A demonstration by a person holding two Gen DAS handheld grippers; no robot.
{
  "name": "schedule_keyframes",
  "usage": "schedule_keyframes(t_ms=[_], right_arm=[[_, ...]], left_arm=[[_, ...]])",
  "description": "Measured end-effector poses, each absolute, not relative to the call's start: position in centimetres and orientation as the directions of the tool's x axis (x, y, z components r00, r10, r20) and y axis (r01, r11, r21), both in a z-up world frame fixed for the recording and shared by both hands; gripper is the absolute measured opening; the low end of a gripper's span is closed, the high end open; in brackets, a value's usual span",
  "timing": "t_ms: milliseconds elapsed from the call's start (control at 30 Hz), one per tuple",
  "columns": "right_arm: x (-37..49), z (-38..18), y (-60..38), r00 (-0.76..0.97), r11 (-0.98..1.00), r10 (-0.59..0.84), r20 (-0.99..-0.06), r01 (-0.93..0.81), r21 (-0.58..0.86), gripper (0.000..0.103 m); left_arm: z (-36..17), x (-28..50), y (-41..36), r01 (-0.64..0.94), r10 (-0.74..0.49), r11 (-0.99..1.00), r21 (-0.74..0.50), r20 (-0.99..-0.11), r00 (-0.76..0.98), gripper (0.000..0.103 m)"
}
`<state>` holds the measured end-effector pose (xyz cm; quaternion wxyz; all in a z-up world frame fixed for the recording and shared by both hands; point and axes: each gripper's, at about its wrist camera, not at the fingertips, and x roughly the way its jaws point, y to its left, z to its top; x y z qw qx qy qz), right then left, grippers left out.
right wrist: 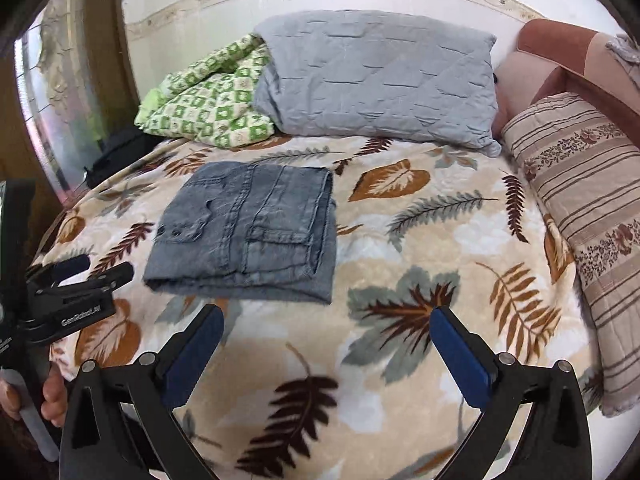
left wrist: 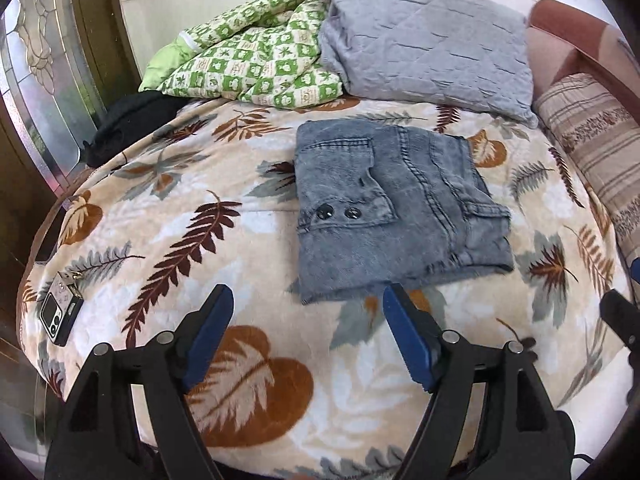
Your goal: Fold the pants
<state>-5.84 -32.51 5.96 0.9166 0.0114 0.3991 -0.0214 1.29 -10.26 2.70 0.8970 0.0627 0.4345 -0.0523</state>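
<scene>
Folded grey denim pants (left wrist: 400, 212) lying flat on a leaf-print bedspread (left wrist: 248, 360), squared into a compact bundle with two dark buttons on a pocket flap facing up. Left tongs (left wrist: 308, 308) spread wide above the bedspread, blue pads apart, nothing between them, tips just short of the bundle's near edge and not touching it. Right tongs (right wrist: 328, 324) spread even wider, likewise gripping nothing, hovering over bare bedspread to the right of the pants' near corner. In the right wrist view, left tongs again at the left edge, with fingers (right wrist: 52, 396) wrapped round the handle. Behind the pants, a grey quilted pillow (right wrist: 376, 76) resting partly over a crumpled green-and-white checked blanket (left wrist: 248, 64). A striped floral pillow (right wrist: 588, 208) along the bed's right side, beside a reddish-brown headboard (right wrist: 560, 40). A dark garment (left wrist: 128, 124) bunched at the far left edge of the bed. A small flip phone (left wrist: 60, 312) lying on the bedspread near the left edge, well apart from the pants.
</scene>
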Motion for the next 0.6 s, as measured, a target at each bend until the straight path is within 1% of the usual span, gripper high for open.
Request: schedule_keyframes(t_ms=[200,267,433,600], right_arm=[[-7.1,5.7,-33.0,0.674,0.997,-0.033,-0.738,0.076,0.025,0.103],[-7.2,5.6,-33.4,0.67,0.996,-0.036,-0.741,0.089,0.032,0.103],[-7.3,5.3,-34.7,0.662,0.99,-0.039,-0.749,0.127,0.061,0.103],[-7.1,5.2,-35.5,0.657,0.988,-0.06,-0.752,0.147,0.049,0.103]], left_arm=[[2.5,0.3,-10.7,0.175,-0.085,0.984,0.022,-0.811,0.579,0.078],[2.3,0.3,-11.0,0.188,-0.089,0.982,0.024,-0.817,0.57,0.078],[2.9,-0.6,-11.7,0.203,-0.117,0.979,0.005,-0.802,0.585,0.078],[4.4,-1.2,-12.2,0.215,-0.138,0.977,-0.004,-0.778,0.613,0.079]])
